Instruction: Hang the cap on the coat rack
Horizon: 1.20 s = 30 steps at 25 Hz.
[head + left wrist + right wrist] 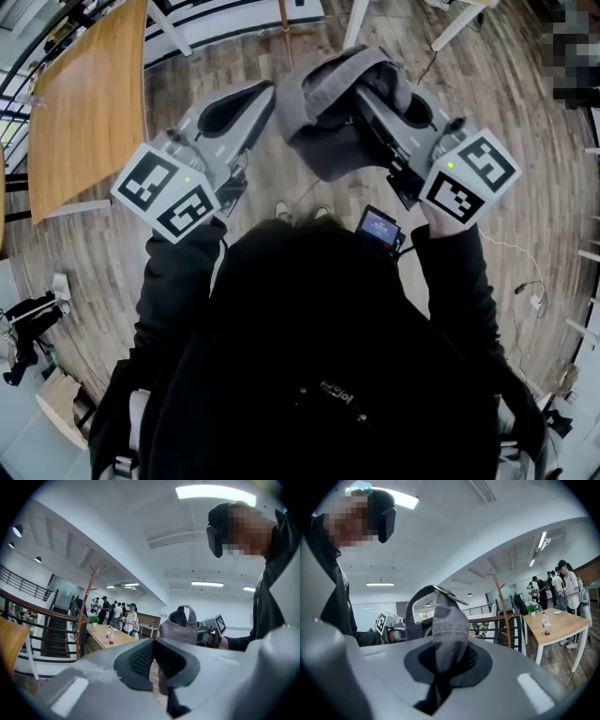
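A grey cap (323,117) hangs from my right gripper (364,94), which is shut on its fabric in front of the person's chest. In the right gripper view the cap (447,620) rises out of the closed jaws, its strap looping up to the left. My left gripper (251,101) is beside it on the left, shut and holding nothing. From the left gripper view the cap (183,627) shows to the right, past the closed pads. The wooden coat rack (88,611) stands farther off by a railing. It also appears in the right gripper view as the coat rack (502,606).
A wooden table (89,103) lies to the left on the plank floor. A long wooden table (555,623) with bottles stands near the rack, with several people behind it. A stair railing (28,606) runs at the left. White table legs (169,28) and a floor cable (511,253) are nearby.
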Each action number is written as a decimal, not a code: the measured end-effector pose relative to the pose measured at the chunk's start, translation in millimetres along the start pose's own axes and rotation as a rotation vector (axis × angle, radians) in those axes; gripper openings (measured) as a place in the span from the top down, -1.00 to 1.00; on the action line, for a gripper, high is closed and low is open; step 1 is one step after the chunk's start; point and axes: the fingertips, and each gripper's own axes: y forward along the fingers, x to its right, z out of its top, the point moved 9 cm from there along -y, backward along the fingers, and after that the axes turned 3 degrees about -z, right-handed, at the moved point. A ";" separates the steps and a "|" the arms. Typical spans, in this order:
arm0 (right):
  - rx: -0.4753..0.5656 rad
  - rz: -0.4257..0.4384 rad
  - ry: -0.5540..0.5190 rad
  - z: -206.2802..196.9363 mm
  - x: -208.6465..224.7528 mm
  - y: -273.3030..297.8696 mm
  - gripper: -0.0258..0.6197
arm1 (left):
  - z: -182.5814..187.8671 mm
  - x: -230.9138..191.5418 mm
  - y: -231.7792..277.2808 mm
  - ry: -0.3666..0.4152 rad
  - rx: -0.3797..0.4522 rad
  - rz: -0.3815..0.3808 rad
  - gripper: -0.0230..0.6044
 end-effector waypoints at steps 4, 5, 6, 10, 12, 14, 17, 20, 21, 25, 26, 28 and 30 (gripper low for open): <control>0.011 -0.001 0.020 -4.9 13.9 -21.2 0.85 | -5.5 13.1 15.9 -0.001 -0.014 0.006 0.92; 0.013 0.000 0.025 -5.9 17.2 -28.3 0.85 | -6.6 18.5 20.3 0.000 -0.017 0.007 0.92; 0.017 0.003 0.032 -6.6 20.3 -36.2 0.85 | -7.7 24.7 24.6 0.002 -0.021 0.009 0.92; 0.033 0.027 0.056 -10.4 31.3 -57.8 0.85 | -12.2 41.2 35.6 0.005 -0.025 0.022 0.92; 0.025 0.036 0.053 -12.2 36.5 -62.4 0.85 | -16.3 45.1 38.6 0.001 -0.030 0.033 0.92; 0.025 0.043 0.048 -11.4 41.1 -67.3 0.85 | -18.8 49.3 41.1 0.001 -0.030 0.044 0.92; 0.038 0.048 0.062 -12.5 45.6 -74.0 0.85 | -20.2 54.1 43.1 0.005 -0.033 0.055 0.92; 0.043 0.047 0.077 -15.7 47.3 -76.5 0.85 | -20.8 53.8 42.1 0.003 -0.029 0.063 0.92; 0.044 0.046 0.078 -16.2 47.3 -76.2 0.85 | -20.5 52.5 41.5 0.003 -0.025 0.063 0.92; 0.051 0.026 0.082 -15.4 50.9 -76.0 0.85 | -19.9 44.7 44.4 0.002 -0.011 0.048 0.92; 0.051 0.019 0.080 -14.3 51.9 -76.2 0.85 | -19.9 42.9 45.5 0.000 -0.006 0.041 0.92; 0.051 0.007 0.069 -11.2 52.2 -76.5 0.84 | -19.2 39.3 47.4 -0.004 0.004 0.028 0.92; 0.053 -0.006 0.063 -7.8 52.0 -78.2 0.84 | -17.9 35.7 50.9 -0.006 0.011 0.017 0.92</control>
